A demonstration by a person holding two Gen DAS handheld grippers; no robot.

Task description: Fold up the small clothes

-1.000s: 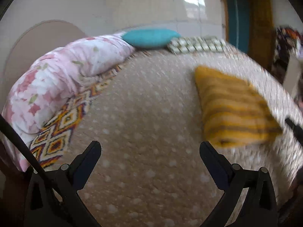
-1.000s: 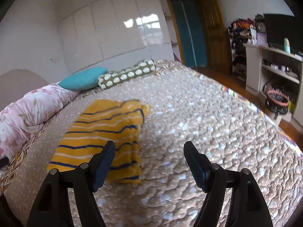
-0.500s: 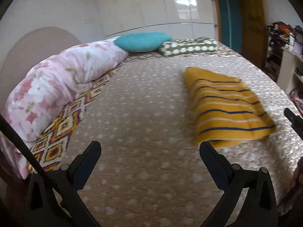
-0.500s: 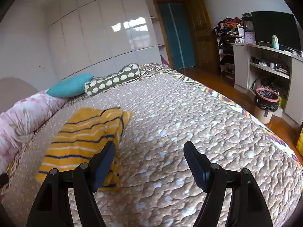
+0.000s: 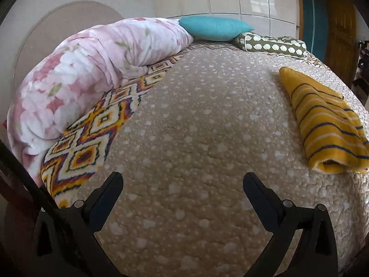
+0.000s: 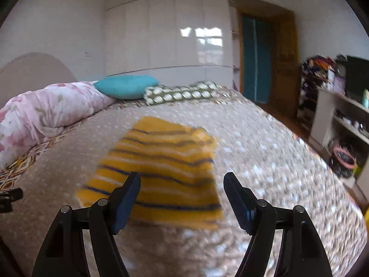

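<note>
While the yellow striped garment (image 6: 159, 170) lay flat on the beige quilted bedspread (image 5: 196, 138), it already looked folded: its near end showed doubled layers, a rolled edge stacked on itself, and its outline was a compact oblong. It sat well apart from the rolled pink floral duvet (image 5: 92, 69), on the side of the bed away from it, and nearer than the teal pillow (image 5: 214, 27) and the green patterned bolster (image 5: 272, 43) that lay beyond the duvet's far end. The left gripper (image 5: 182, 184) hung over bare bedspread between the duvet and the garment, its jaws wide apart with nothing in them. The right gripper (image 6: 182, 184) was aimed at the garment's near edge, jaws likewise spread and empty; no pad touched the cloth. Judging by this, the folding of this one piece seemed done or nearly so. What remained was at most a last tidying or setting aside. No other small clothes showed on the bed.
</note>
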